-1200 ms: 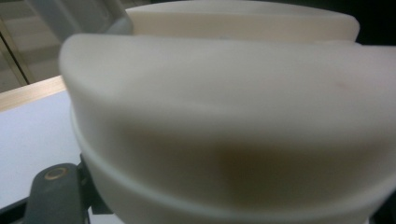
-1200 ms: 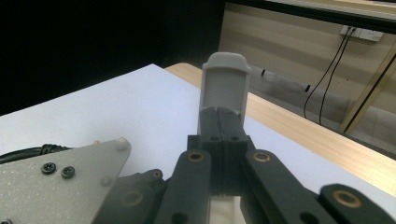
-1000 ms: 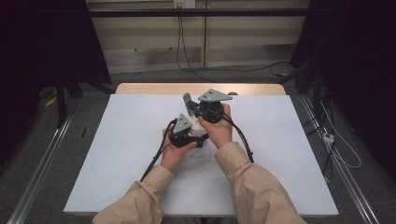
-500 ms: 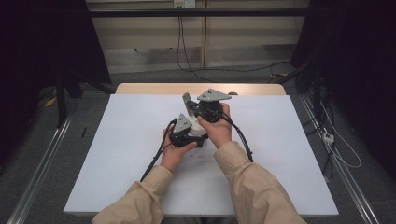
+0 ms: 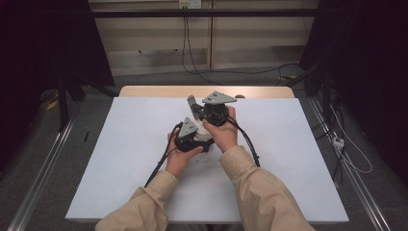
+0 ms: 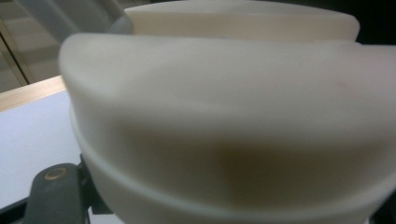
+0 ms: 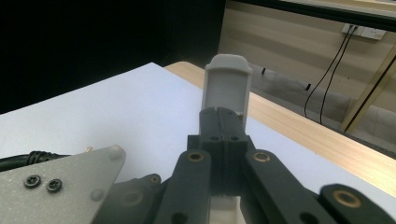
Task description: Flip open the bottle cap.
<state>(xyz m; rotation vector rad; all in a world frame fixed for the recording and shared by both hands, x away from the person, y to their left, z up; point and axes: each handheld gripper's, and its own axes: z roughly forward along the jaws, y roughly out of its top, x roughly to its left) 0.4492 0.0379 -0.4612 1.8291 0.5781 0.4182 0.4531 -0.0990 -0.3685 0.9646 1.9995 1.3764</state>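
The two grippers sit close together near the middle of the table [image 5: 120,159], toward its far half. The left gripper [image 5: 192,134] lies nearer the person and slightly left; the right gripper [image 5: 199,109] stands just behind it and to its right. A blocky object [image 6: 224,116] sits directly before the left gripper's camera. A flat piece [image 7: 228,91] rises between the right gripper's closed jaws, above the table's far edge.

Blurred cream plastic piece [image 6: 233,126] close up

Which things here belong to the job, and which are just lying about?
In the job:
cream container, in the left tongs
grey flap, past the shut right tongs

Lying about:
wall cables
floor power strip
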